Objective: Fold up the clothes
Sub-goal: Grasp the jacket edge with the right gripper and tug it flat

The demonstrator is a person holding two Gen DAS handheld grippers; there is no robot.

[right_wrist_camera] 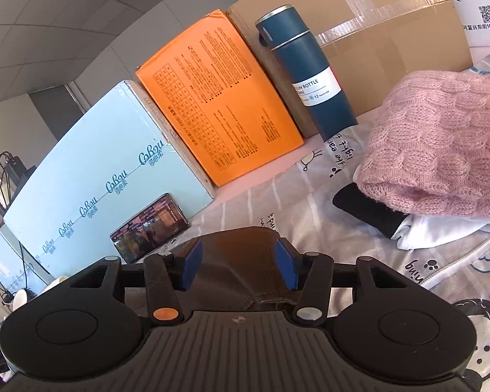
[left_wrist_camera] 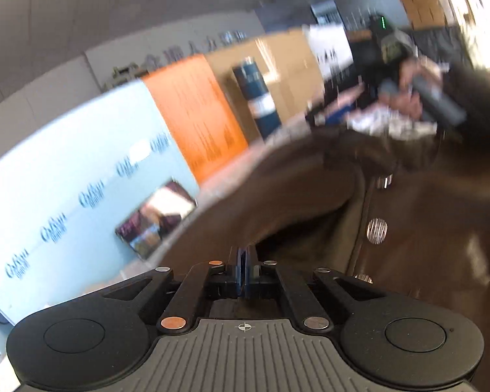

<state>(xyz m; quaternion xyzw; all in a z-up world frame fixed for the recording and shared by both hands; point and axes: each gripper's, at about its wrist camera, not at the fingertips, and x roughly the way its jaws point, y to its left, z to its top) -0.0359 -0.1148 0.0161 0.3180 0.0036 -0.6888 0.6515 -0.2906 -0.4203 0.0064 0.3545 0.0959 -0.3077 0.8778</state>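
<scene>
The left claw (left_wrist_camera: 244, 269) has its blue pads pressed together, and the brown leather-like garment with round metal snaps (left_wrist_camera: 408, 228) lies right at their tips; whether any fabric is nipped between them cannot be told. That view is blurred. The right claw (right_wrist_camera: 238, 263) stands partly apart, its two blue pads (right_wrist_camera: 284, 261) pressing on a bunched fold of the same brown garment (right_wrist_camera: 241, 261), held above the bed's printed grey-and-white cover (right_wrist_camera: 277, 196). Along the far edge of the bed stand a pale blue carton (right_wrist_camera: 91, 179), an orange box (right_wrist_camera: 219, 98), a dark blue vacuum bottle with a white label (right_wrist_camera: 307, 78) and a large brown cardboard box (right_wrist_camera: 392, 42). A phone with a lit screen (right_wrist_camera: 150, 225) leans against the pale blue carton. Toward the right edge, a pink cable-knit sweater (right_wrist_camera: 441, 143) sits on black (right_wrist_camera: 369, 212) and white clothes.
</scene>
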